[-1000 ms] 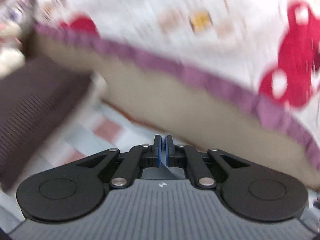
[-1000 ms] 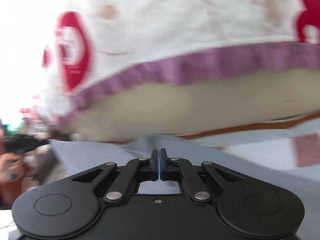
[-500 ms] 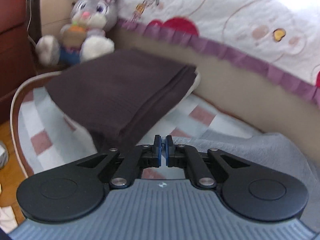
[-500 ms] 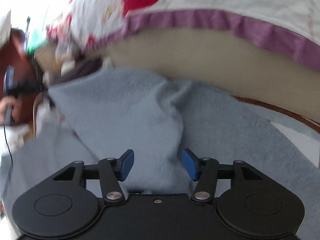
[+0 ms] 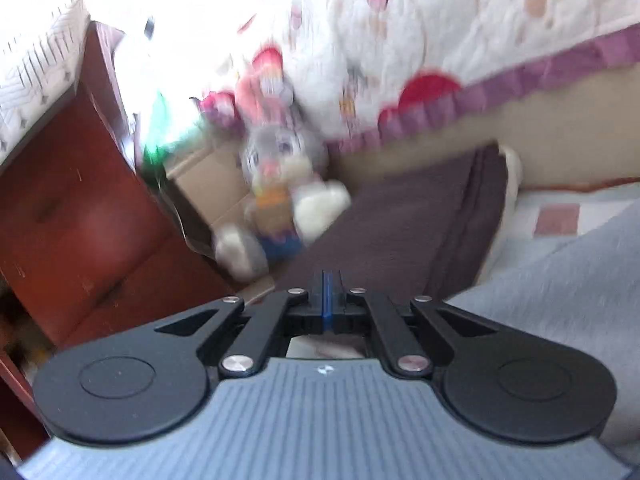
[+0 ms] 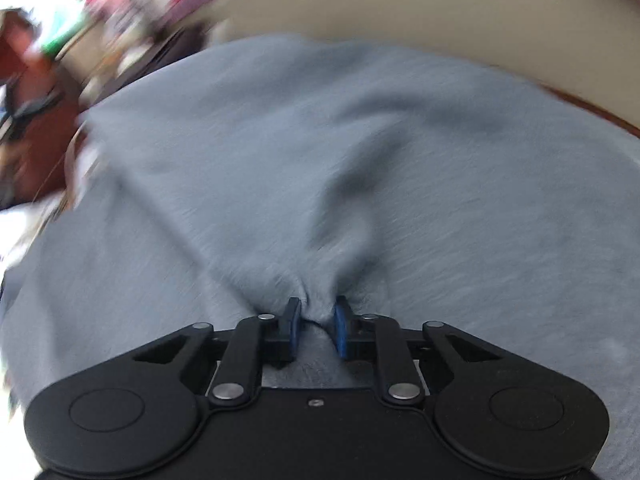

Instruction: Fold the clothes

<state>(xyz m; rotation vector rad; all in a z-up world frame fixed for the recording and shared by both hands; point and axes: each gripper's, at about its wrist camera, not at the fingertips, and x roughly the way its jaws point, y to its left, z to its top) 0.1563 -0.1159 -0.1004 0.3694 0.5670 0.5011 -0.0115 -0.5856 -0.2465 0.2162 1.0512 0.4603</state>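
A grey-blue garment (image 6: 360, 168) lies spread over the patterned mat (image 5: 560, 216) on the floor beside a bed, filling almost the whole right wrist view. The right gripper (image 6: 316, 322) points steeply down into it, and its jaws have just been closing: a bunched ridge of the grey cloth sits between the blue pads, which appear to pinch it with a narrow gap left. From that pinch, creases fan away toward the bed base (image 6: 440, 12), so the cloth stretches ahead of this gripper, its longer run seemingly left to right. The left gripper (image 5: 327, 300) is fully closed with nothing between its pads. It faces a folded dark brown garment (image 5: 400, 220) just ahead, with a blurred plush rabbit (image 5: 280, 184) and a reddish wooden cabinet (image 5: 80, 208) beyond. The grey garment shows only at the right edge of the left view, off to that gripper's right. The right hand is therefore nearer the cloth; the left would probably need to swing right to take a matching hold.
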